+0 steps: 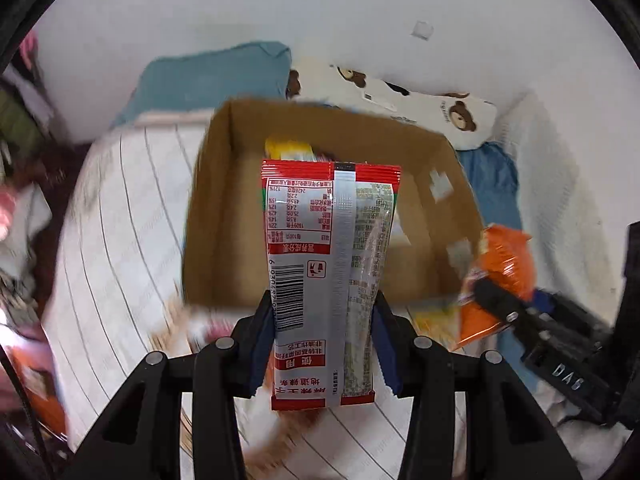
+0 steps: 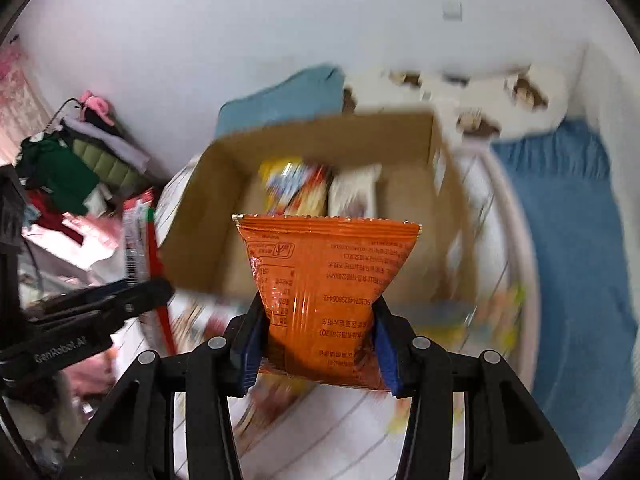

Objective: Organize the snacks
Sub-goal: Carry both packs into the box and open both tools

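Left hand-held gripper (image 1: 324, 344): jaws closed on a red-and-silver snack packet (image 1: 330, 272), pads pressing its lower half from both sides. The packet stands upright between the fingers, back face with barcode toward the camera, its upper half free above the pads.

Right hand-held gripper (image 2: 318, 346): jaws closed on an orange snack bag (image 2: 324, 292), squeezed narrow at the pads and flaring to its sealed top edge. In the left wrist view the same bag appears at the right, level with the near right corner of the box.

Both packets are held above the near rim of an open cardboard box (image 1: 212, 216) standing on a bed with a white striped cover (image 1: 120, 216). The box already contains snacks: a yellow packet (image 2: 280, 184) and a white packet (image 2: 352, 196) against its far wall. More packets lie blurred on the bed before the near wall.

Risks, as judged: the orange bag is air-filled and gripped low, so it may slip or pivot between the pads. The tall red packet may flop, catch the near rim, and fall outside the box. The two grippers are near each other over one opening and may collide.
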Demonstrator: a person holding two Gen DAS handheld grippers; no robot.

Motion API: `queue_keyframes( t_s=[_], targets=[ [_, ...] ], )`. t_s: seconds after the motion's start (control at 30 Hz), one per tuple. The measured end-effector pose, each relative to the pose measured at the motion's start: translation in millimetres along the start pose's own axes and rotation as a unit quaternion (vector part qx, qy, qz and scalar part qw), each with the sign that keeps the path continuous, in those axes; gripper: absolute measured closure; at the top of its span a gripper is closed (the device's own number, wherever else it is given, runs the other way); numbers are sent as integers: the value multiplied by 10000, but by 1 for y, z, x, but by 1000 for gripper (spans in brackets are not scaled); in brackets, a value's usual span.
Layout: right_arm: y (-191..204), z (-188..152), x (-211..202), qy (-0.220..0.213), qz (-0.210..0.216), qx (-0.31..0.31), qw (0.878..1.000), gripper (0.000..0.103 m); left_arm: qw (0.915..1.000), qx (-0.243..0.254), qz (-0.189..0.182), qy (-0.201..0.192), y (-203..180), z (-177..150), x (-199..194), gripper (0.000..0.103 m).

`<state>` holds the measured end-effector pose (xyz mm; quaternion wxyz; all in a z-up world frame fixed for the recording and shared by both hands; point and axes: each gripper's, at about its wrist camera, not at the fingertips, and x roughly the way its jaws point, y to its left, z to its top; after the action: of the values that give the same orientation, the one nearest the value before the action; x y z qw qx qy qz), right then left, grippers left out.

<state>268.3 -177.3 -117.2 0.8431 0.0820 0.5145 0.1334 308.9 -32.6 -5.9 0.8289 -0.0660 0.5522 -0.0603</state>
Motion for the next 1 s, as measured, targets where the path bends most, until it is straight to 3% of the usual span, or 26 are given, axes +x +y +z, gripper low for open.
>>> queue_keyframes(
  t_s=[0.13, 0.23, 0.37, 0.53, 0.6, 0.63, 0.67, 0.73, 1.0],
  targets=[
    [-14, 58, 38, 57, -498, -128, 9987, 53, 9985, 140, 515, 142, 16, 50, 33, 61],
    [-25, 88, 74, 297, -710, -125, 9970, 53, 9967, 126, 662, 459, 27, 81, 67, 61],
    [-32, 109, 127, 583, -937, -127, 9938, 53, 9939, 80, 802, 747, 36, 103, 103, 61],
    [-43, 129, 166, 784, -1147, -140, 9902, 52, 9898, 88, 890, 1110, 37, 119, 134, 59],
    [-49, 135, 174, 908, -1049, 55, 9903, 42, 9889, -8, 835, 1227, 39, 123, 142, 54],
    [-52, 137, 179, 986, -1006, 118, 9900, 25, 9894, -34, 771, 1230, 40, 125, 144, 48],
    [-53, 138, 181, 1012, -1014, 140, 9896, 10, 9896, -61, 734, 1234, 40, 126, 145, 31],
    [-53, 140, 182, 996, -1009, 121, 9898, 6, 9904, -102, 726, 1173, 41, 126, 143, 5],
    [-45, 122, 181, 1159, -917, 116, 9889, 5, 9919, -297, 623, 1063, 49, 109, 135, 4]
  ],
)
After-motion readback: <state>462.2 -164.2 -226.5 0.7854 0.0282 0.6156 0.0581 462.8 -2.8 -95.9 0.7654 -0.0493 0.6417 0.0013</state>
